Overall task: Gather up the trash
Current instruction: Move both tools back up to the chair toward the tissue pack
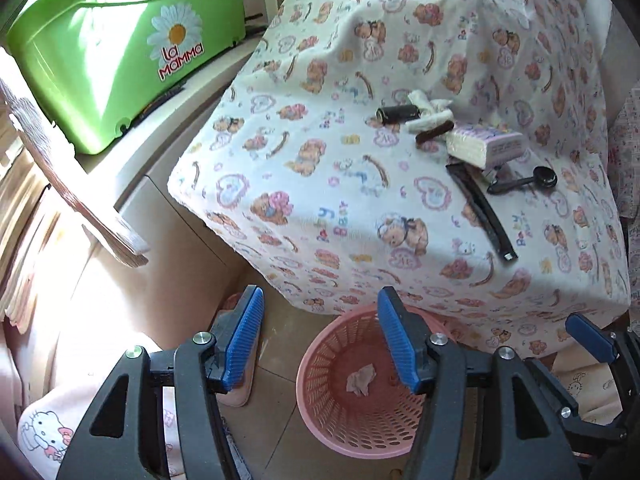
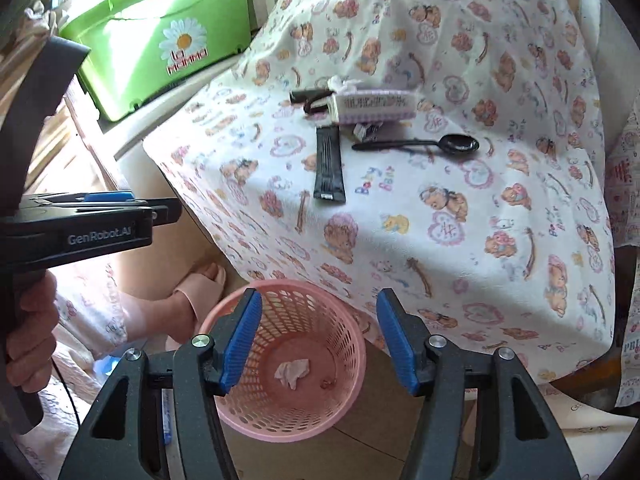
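My left gripper [image 1: 320, 344] hangs open above the pink mesh basket [image 1: 320, 420] on the floor, with nothing between its blue pads. A crumpled tissue [image 1: 361, 379] lies in the basket. My right gripper [image 2: 318, 340] is open and empty too, over the same basket [image 2: 280, 428] and tissue [image 2: 293, 371]. On the bear-print tablecloth [image 1: 320, 160] lie white tissue scraps [image 1: 430, 114], a black cylinder [image 1: 397, 114], a brown stick [image 1: 434, 132], a tissue pack [image 1: 486, 146], a flat black strip [image 1: 482, 212] and a black spoon [image 1: 524, 182].
A green plastic box [image 1: 120, 52] stands on a ledge left of the table. A person's slippered foot [image 2: 196, 292] rests beside the basket. The left gripper [image 2: 160, 210] and the hand [image 2: 28, 340] holding it fill the left of the right wrist view.
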Motion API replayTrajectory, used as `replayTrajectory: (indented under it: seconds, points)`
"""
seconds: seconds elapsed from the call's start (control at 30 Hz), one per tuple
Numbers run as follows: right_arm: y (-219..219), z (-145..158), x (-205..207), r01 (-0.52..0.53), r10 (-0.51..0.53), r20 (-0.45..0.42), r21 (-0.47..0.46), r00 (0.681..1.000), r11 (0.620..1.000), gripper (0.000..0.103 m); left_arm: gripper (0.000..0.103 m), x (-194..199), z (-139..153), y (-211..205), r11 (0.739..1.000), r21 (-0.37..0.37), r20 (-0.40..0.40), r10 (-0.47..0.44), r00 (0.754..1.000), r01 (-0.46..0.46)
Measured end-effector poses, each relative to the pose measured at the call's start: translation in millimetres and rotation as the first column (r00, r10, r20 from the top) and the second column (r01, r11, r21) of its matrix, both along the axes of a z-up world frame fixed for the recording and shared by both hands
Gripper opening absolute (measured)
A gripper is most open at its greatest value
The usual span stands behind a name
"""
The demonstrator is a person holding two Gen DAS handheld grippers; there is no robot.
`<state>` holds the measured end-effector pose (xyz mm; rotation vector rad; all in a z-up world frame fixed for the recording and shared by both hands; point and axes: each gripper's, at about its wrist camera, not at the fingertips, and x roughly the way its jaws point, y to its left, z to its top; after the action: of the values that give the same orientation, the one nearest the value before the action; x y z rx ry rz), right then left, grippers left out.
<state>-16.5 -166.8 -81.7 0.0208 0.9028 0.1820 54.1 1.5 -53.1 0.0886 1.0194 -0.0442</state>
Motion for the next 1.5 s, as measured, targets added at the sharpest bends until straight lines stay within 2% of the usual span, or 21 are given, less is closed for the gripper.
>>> replayTrajectory:
  seconds: [0.13, 0.27, 0.37, 0.47, 0.5, 0.57, 0.6, 0.63, 0.73, 0.8, 0.87, 0.93, 1.07, 1.2, 1.3, 1.33, 1.37, 1.4, 1.5]
  points:
    - [-8.3, 32.5, -3.0, 0.015, -0.012, 0.095, -0.030, 0.995, 0.999, 0.065, 0.058, 6.9, 38.1, 6.6, 0.993, -0.118, 0.052, 0.024, 0.998, -0.017]
    - [-25.6, 66.8, 10.7, 0.047, -0.038, 0.180, -0.047, 0.983, 0.998, 0.069, 0.057, 13.4, 76.8, 1.5, 0.993, -0.117, 0.160, 0.041, 0.986, -0.022]
    - [-38.5, 91.2, 24.1, 0.071, -0.051, 0.240, -0.074, 0.970, 0.995, 0.070, 0.054, 17.2, 98.8, -5.2, 0.996, -0.088, 0.264, 0.042, 0.964, -0.020]
    - [-50.6, 112.2, 36.0, 0.091, -0.063, 0.283, -0.088, 0.957, 0.992, 0.073, 0.048, 24.9, 107.8, -9.2, 0.996, -0.081, 0.312, 0.064, 0.948, -0.040]
    - [-54.7, 118.4, 39.0, 0.095, -0.067, 0.296, -0.078, 0.953, 0.992, 0.075, 0.045, 26.5, 109.1, -9.4, 0.994, -0.086, 0.328, 0.088, 0.941, -0.063]
    - [-61.4, 126.7, 43.4, 0.101, -0.079, 0.319, -0.054, 0.945, 0.993, 0.078, 0.042, 28.4, 109.6, -5.3, 0.982, -0.119, 0.384, 0.181, 0.905, -0.145]
    - [-63.9, 128.7, 45.1, 0.108, -0.085, 0.328, -0.051, 0.941, 0.993, 0.078, 0.040, 29.7, 108.4, -3.7, 0.977, -0.133, 0.405, 0.206, 0.891, -0.165]
    - [-66.0, 128.9, 47.0, 0.116, -0.091, 0.334, -0.054, 0.938, 0.992, 0.078, 0.039, 32.7, 105.9, -3.0, 0.977, -0.138, 0.413, 0.209, 0.886, -0.165]
    - [-70.7, 122.1, 52.5, 0.140, -0.111, 0.336, -0.063, 0.935, 0.988, 0.078, 0.035, 43.1, 97.9, -5.7, 0.984, -0.113, 0.401, 0.171, 0.900, -0.137]
    - [-74.8, 112.9, 55.6, 0.153, -0.126, 0.329, -0.055, 0.936, 0.987, 0.078, 0.031, 46.2, 91.2, -8.2, 0.988, -0.082, 0.410, 0.151, 0.900, -0.129]
    - [-80.0, 101.7, 58.4, 0.169, -0.147, 0.317, -0.043, 0.937, 0.985, 0.078, 0.027, 49.2, 83.7, -14.1, 0.995, -0.021, 0.407, 0.095, 0.909, -0.095]
    - [-84.9, 92.5, 63.2, 0.189, -0.171, 0.302, -0.032, 0.938, 0.981, 0.078, 0.022, 51.4, 73.3, -23.1, 0.999, 0.027, 0.386, 0.009, 0.923, -0.021]
    - [-94.9, 79.6, 74.1, 0.215, -0.204, 0.265, -0.012, 0.942, 0.977, 0.078, 0.020, 53.3, 59.6, -27.7, 1.000, 0.008, 0.367, -0.003, 0.930, 0.000]
    - [-104.6, 73.4, 78.8, 0.240, -0.228, 0.260, -0.015, 0.938, 0.971, 0.078, 0.020, 56.2, 53.2, -28.2, 1.000, 0.003, 0.369, 0.012, 0.929, -0.015]
    - [-113.0, 66.0, 81.6, 0.257, -0.247, 0.240, -0.012, 0.939, 0.966, 0.078, 0.020, 60.0, 49.3, -24.7, 0.999, -0.027, 0.350, 0.033, 0.936, -0.026]
    - [-115.2, 63.8, 82.5, 0.263, -0.253, 0.233, -0.012, 0.939, 0.965, 0.078, 0.022, 61.4, 47.6, -23.8, 0.999, -0.033, 0.344, 0.039, 0.938, -0.029]
    - [-117.1, 61.9, 83.3, 0.268, -0.259, 0.228, -0.010, 0.939, 0.963, 0.078, 0.030, 62.5, 45.9, -23.8, 0.999, -0.034, 0.341, 0.040, 0.939, -0.031]
    - [-118.5, 60.3, 84.0, 0.271, -0.262, 0.222, -0.007, 0.939, 0.963, 0.078, 0.042, 63.6, 43.3, -24.4, 0.999, -0.028, 0.337, 0.037, 0.941, -0.030]
    - [-120.6, 55.7, 86.4, 0.276, -0.270, 0.210, -0.003, 0.940, 0.961, 0.078, 0.051, 65.3, 36.7, -29.3, 1.000, 0.002, 0.328, 0.012, 0.945, -0.014]
